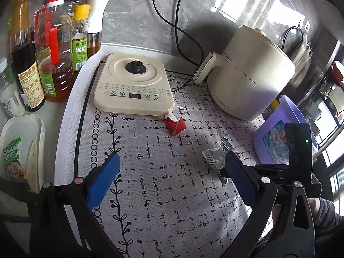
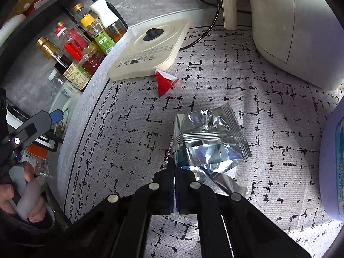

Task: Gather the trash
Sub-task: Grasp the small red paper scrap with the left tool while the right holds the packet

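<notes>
We see the crumpled silver foil wrapper (image 2: 211,137) lying flat on the grey patterned mat (image 2: 129,150) covering the tabletop, near the middle, its long axis running from near left to far right. Its surface is creased and reflective, with serrated sealed edges. Our right gripper (image 2: 173,167) has its fingers closed on the wrapper's near left edge. Our left gripper (image 1: 172,172) holds its blue fingers (image 1: 105,178) wide apart over the mat, gripping nothing. A folded red paper scrap (image 2: 164,82) lies farther off, touching the cream square kettle base (image 2: 150,49).
</notes>
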Demonstrator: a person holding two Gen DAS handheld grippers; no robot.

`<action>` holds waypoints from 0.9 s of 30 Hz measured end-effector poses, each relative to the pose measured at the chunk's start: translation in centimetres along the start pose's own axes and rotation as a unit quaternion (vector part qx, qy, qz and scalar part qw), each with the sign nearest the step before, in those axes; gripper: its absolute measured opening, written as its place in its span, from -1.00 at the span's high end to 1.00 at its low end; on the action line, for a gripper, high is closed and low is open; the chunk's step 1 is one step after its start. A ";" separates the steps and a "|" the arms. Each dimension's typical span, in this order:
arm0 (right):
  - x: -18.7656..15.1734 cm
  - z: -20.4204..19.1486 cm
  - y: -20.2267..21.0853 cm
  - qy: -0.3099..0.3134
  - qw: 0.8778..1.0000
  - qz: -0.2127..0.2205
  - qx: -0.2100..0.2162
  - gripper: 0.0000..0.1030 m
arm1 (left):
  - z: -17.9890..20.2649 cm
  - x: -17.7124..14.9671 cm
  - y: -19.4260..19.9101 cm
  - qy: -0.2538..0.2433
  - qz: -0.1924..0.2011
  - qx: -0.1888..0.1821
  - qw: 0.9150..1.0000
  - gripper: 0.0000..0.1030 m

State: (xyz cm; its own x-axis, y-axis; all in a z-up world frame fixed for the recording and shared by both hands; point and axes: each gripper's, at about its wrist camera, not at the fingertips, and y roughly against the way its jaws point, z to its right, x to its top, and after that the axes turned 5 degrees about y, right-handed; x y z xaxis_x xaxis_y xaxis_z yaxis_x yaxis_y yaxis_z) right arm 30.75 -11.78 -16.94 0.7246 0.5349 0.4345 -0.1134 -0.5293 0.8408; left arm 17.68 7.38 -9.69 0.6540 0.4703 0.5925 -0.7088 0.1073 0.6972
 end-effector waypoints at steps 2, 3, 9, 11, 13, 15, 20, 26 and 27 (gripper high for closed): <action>0.7 0.6 0.6 -0.007 1.000 0.009 -0.010 0.96 | 0.4 0.7 -1.2 -0.009 -0.002 -0.008 1.000 -0.88; 1.1 0.9 0.8 -0.010 1.000 0.013 -0.016 0.96 | 0.7 1.0 -1.7 -0.015 -0.002 -0.009 1.000 -0.88; 3.1 2.5 2.1 -0.019 0.998 0.030 -0.050 0.96 | 0.6 2.8 -5.3 -0.018 -0.019 -0.015 1.000 -0.69; 3.4 2.9 2.1 -0.020 0.998 0.032 -0.057 0.96 | 0.6 3.2 -6.6 -0.019 -0.029 -0.013 0.999 -0.51; 3.5 3.3 1.9 -0.027 0.997 0.030 -0.062 0.96 | 0.6 3.5 -7.9 -0.016 -0.041 -0.015 0.999 -0.41; 3.5 3.8 1.9 -0.035 0.997 0.031 -0.064 0.96 | 0.8 3.6 -9.1 -0.019 -0.051 -0.015 0.998 -0.31; 3.5 4.9 1.8 -0.051 0.995 0.031 -0.075 0.95 | 1.4 3.8 -11.5 -0.035 -0.069 -0.015 0.997 0.06; 3.5 5.0 1.6 -0.052 0.995 0.028 -0.085 0.95 | 1.9 4.1 -13.7 -0.038 -0.087 -0.020 0.995 0.46; 3.5 5.0 1.5 -0.052 0.995 0.027 -0.084 0.95 | 2.0 4.0 -13.9 -0.038 -0.087 -0.021 0.995 0.49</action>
State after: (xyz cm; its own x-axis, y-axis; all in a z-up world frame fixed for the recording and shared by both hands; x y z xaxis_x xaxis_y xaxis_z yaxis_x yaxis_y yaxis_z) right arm 36.49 -13.97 -15.74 0.7795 0.4333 0.4523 -0.2603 -0.4328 0.8631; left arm 30.70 6.07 -16.20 0.7854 0.3739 0.4933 -0.5916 0.2188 0.7760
